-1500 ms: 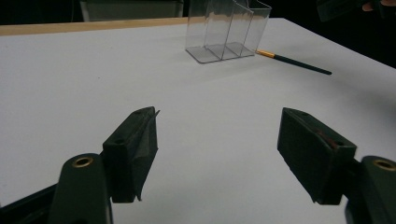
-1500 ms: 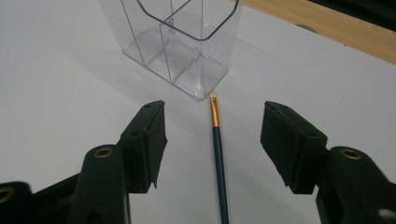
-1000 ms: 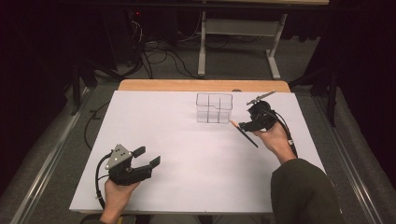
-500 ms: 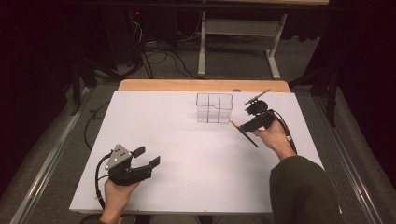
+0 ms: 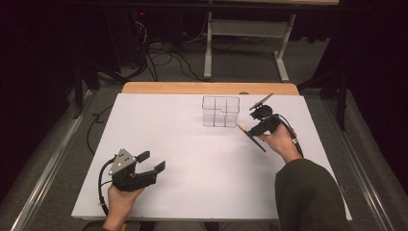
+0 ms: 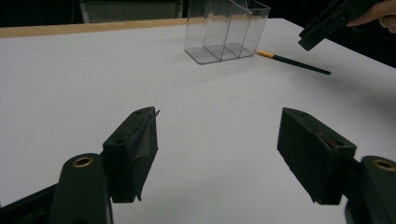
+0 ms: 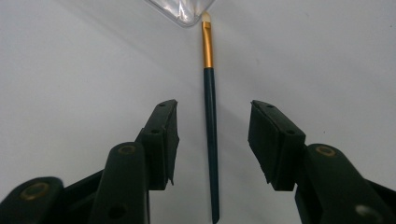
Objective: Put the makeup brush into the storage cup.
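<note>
A thin brush (image 7: 211,121) with a dark green handle, gold ferrule and pale tip lies flat on the white table. Its tip touches the corner of a clear divided organizer (image 5: 221,111). My right gripper (image 7: 212,140) hovers over the handle, open, one jaw on each side, not touching it. In the high view that gripper (image 5: 257,126) sits just right of the organizer with the brush (image 5: 250,137) under it. My left gripper (image 5: 152,161) rests open and empty near the front left. The left gripper view shows its jaws (image 6: 217,156) wide apart, with the organizer (image 6: 226,29) and brush (image 6: 292,62) far off.
A white sheet (image 5: 183,159) covers the table, with a wooden strip (image 5: 192,88) along the far edge. Beyond it are a dark floor, cables and a desk frame (image 5: 245,43). A cable trails from each gripper.
My right gripper has shifted slightly lower and closer to the brush handle beside the organizer. The left gripper and the brush have not moved.
</note>
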The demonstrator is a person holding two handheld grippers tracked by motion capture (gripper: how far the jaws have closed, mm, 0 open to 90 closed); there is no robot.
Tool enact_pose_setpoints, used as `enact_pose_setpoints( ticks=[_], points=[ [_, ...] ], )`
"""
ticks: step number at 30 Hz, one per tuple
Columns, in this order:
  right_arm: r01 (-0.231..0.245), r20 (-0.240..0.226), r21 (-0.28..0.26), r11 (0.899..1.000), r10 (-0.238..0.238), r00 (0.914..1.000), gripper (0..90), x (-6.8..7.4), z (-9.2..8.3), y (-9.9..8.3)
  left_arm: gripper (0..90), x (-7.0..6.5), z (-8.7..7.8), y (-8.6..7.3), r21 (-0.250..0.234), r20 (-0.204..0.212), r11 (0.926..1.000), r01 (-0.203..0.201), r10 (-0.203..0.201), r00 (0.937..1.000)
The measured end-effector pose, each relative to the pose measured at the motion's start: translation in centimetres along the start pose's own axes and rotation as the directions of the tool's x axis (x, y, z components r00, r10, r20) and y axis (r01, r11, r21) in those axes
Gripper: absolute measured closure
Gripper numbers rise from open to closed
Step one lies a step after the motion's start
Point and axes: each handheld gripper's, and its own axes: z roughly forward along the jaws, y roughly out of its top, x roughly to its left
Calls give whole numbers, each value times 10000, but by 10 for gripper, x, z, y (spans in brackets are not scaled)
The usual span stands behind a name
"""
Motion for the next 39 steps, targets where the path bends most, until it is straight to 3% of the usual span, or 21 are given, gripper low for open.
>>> enact_pose_setpoints(
  ticks=[20,39],
  points=[
    [327,-85,730,9968,-321,9994,614,8,18,15,294,-1,0,0,17,35,10000,-36,35,10000],
    [29,25,1161,9932,-32,10000,697,7,30,21,294,-2,1,0,67,88,10000,-48,48,9999]
  ],
)
